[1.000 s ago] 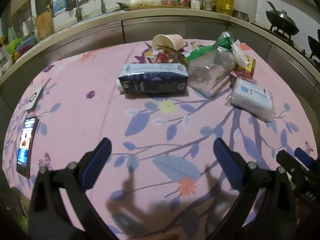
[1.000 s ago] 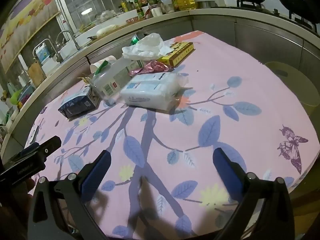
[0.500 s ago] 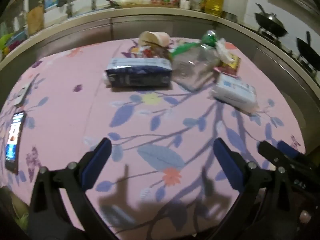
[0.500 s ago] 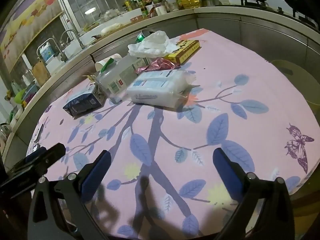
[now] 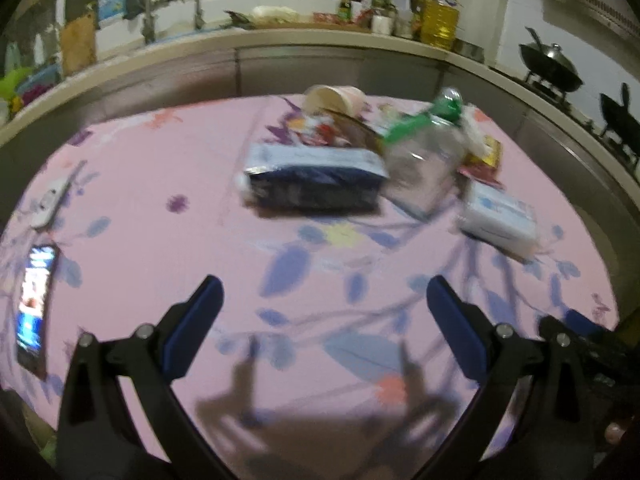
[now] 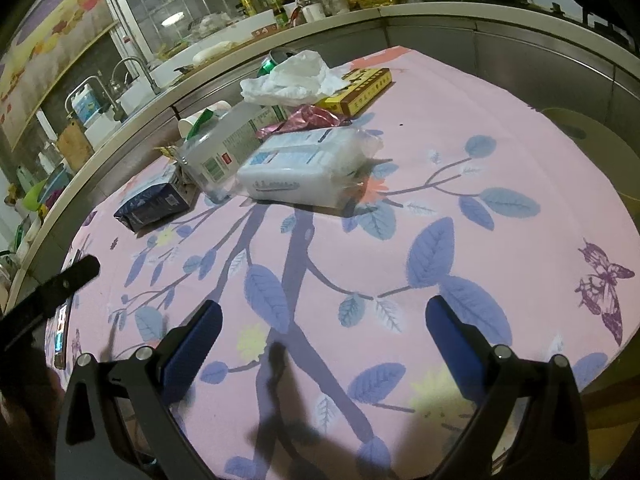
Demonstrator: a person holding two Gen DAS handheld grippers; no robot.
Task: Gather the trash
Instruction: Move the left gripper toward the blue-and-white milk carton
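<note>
Both tools hang released and empty over the near edge of the bench (image 6: 500, 128), which wears a pink flowered cloth. The left tool (image 5: 322, 312) has its jaws spread wide, and so does the right tool (image 6: 322, 332). The trash sits in one heap toward the far edge, well apart from either tool. Straight ahead of the left tool lies the dark blue packet (image 5: 316, 180), its long axis running across the view, roughly parallel to the far edge. Ahead and slightly left of the right tool lies the white wipes pack (image 6: 308, 164), angled with its long side toward that tool, and it looks the nearest piece for the right side. Behind them crowd a clear plastic bottle (image 6: 224, 148), a paper cup (image 5: 334, 100), a crumpled tissue (image 6: 292, 80) and a yellow box (image 6: 356, 88). Left view is blurred, so fine contact there I cannot tell
</note>
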